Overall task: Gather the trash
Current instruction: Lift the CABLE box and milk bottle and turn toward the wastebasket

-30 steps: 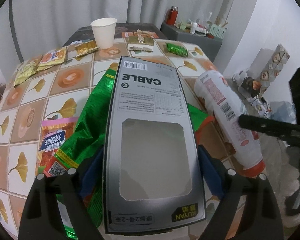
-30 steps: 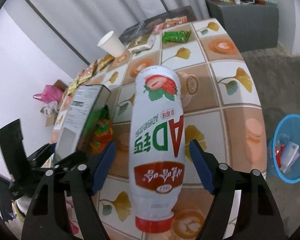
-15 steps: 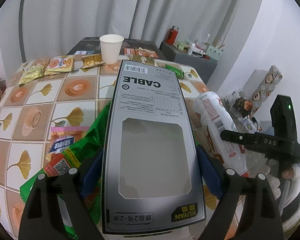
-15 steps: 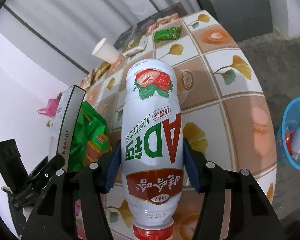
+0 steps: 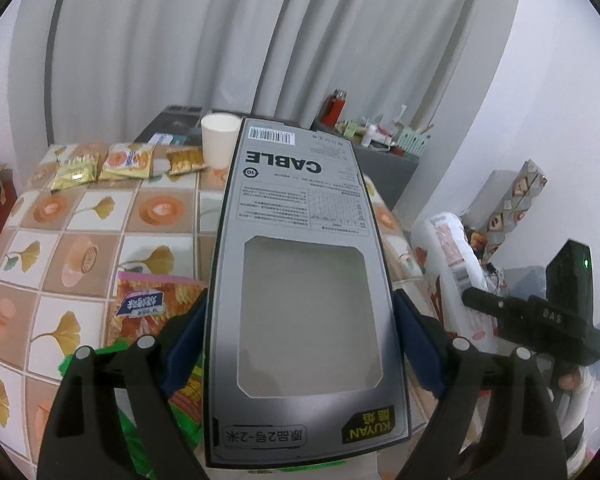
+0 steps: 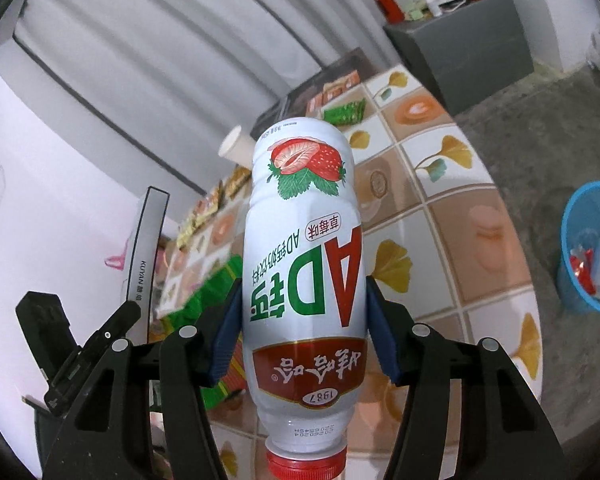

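Note:
My left gripper [image 5: 300, 340] is shut on a grey cable box [image 5: 300, 240] with a cut-out window, held up above the tiled table [image 5: 100, 220]. My right gripper [image 6: 302, 332] is shut on a white strawberry AD milk bottle [image 6: 304, 248] with a red cap, lifted off the table. The bottle also shows in the left wrist view [image 5: 450, 264], and the box edge-on in the right wrist view [image 6: 146, 248]. A blue trash basket [image 6: 592, 252] with some waste in it stands on the floor at the right.
On the table lie an orange snack bag [image 5: 148, 304], a green bag [image 6: 216, 288], several small snack packets [image 5: 128, 160], a white paper cup [image 5: 219, 144] and a green packet [image 6: 344, 114]. A grey cabinet [image 6: 460, 56] stands behind.
My right gripper closed on the milk bottle and lifted it. My left gripper raised the cable box higher off the table.

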A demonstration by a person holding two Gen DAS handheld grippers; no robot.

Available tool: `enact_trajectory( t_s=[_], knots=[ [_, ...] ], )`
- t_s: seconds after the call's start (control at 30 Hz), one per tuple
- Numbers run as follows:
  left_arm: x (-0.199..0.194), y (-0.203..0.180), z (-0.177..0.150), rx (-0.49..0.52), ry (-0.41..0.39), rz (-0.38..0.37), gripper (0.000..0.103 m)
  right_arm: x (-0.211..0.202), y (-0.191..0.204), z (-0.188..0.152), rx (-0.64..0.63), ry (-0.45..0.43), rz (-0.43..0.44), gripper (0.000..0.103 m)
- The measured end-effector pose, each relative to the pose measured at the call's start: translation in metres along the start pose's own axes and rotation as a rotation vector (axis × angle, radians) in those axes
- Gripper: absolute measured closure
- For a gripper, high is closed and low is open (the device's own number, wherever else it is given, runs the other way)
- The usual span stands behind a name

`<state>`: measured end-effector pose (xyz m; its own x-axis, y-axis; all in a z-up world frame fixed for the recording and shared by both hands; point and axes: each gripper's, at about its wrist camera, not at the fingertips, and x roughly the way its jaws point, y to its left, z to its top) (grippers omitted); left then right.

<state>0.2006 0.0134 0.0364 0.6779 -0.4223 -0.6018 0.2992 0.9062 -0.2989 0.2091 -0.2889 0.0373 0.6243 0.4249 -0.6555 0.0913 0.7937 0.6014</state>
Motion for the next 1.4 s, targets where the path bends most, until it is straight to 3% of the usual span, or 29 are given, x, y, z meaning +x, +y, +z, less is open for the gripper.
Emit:
enact_trajectory(
  t_s=[0.43,1.4],
  knots=[
    [-0.039,-0.032,0.011,0.038,-0.083,-0.049,0.018,-0.066,0.004,-0.016,0.044,-0.148,0.041,0.049],
    [-0.072,-0.098,0.018,0.094,-0.157,-0.152,0.018,-0.122,-0.009,-0.030,0.059,-0.271,0.098,0.049]
  ],
)
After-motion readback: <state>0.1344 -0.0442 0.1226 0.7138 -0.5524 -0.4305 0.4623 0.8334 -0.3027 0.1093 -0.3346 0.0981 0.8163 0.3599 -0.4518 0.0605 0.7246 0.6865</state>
